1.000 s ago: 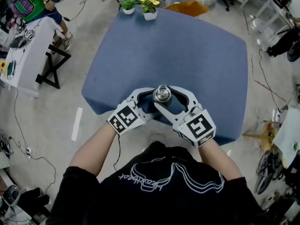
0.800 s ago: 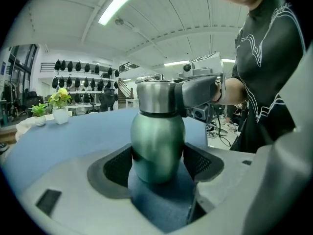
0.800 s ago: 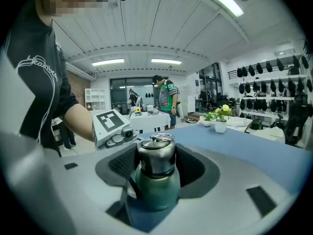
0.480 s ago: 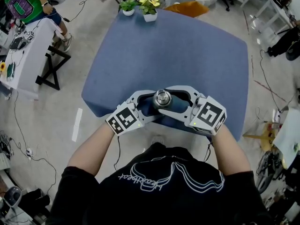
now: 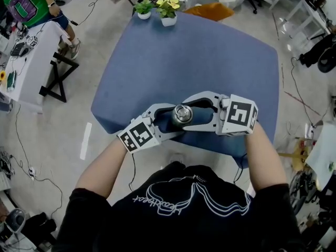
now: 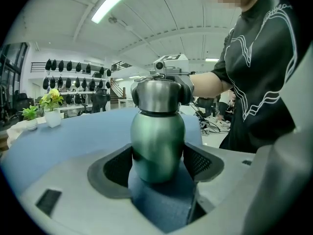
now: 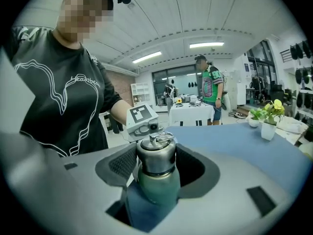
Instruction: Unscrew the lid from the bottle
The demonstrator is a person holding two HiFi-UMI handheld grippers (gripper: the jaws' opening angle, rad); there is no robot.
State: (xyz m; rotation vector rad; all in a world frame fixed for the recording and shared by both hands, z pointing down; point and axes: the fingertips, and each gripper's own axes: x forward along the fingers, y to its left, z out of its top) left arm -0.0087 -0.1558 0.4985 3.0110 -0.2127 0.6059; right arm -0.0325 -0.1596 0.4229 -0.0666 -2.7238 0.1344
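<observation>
A green metal bottle [image 6: 157, 143] with a steel lid [image 5: 182, 113] stands upright near the front edge of the blue table [image 5: 210, 56]. My left gripper [image 5: 172, 121] comes in from the lower left and is shut on the bottle's green body [image 7: 157, 187]; its pads [image 6: 201, 161] press both sides. From the right, my right gripper [image 5: 185, 108] is shut on the lid [image 7: 155, 155], above the left jaws. In the left gripper view the right gripper [image 6: 161, 89] wraps the lid [image 6: 156, 96]. The lid has a small loop handle on top.
Two small potted plants [image 5: 144, 6] [image 5: 169, 8] stand at the table's far edge. A white side table [image 5: 31, 62] and a person in a green shirt [image 5: 26, 4] are at the far left. Cables lie on the floor around it.
My right gripper has swung round the lid, its marker cube moving from the front right of the bottle to the right side. The left gripper and bottle have barely moved.
</observation>
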